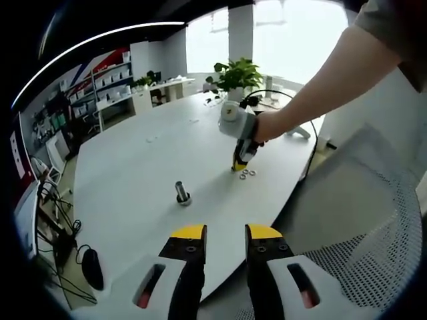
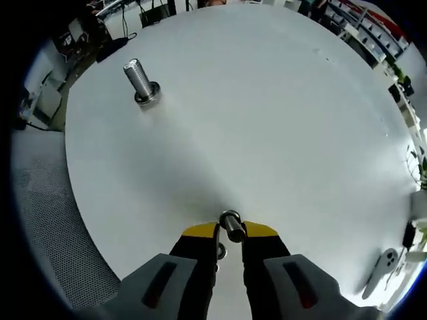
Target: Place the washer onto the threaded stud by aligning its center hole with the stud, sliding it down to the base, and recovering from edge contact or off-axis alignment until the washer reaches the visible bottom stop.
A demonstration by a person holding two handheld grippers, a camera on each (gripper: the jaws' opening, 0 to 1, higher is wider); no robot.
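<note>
A: Bottom centre of the left gripper view, nearest the lens, the left gripper [image 1: 225, 233] with yellow-tipped black jaws, a narrow gap between them and nothing in it, hanging over the near edge of the large white table [image 1: 133, 167].

B: Just above that, left of centre, the upright silver threaded stud [image 1: 182, 193] stands on its round base, bare table all around it.

A: Slide right: the right gripper [image 1: 240, 165] comes down from a person's hand [image 1: 267, 125], tips on the table, a few small silver washers [image 1: 248, 174] lying loose right beside them.

B: Far right, a white mesh chair [image 1: 373, 227]. At the upper centre, a green potted plant [image 1: 235, 75].

A: Over to the right gripper view. Upper left, the same stud [image 2: 140, 81], well away from the tool.

B: And bottom centre, the right gripper [image 2: 230, 230] is nearly closed, jaws pinching a small silver washer [image 2: 231, 224] between the yellow tips.

A: Another small ring [image 2: 220, 251] shows lower down between the jaws; whether it's held, I can't tell.
</note>
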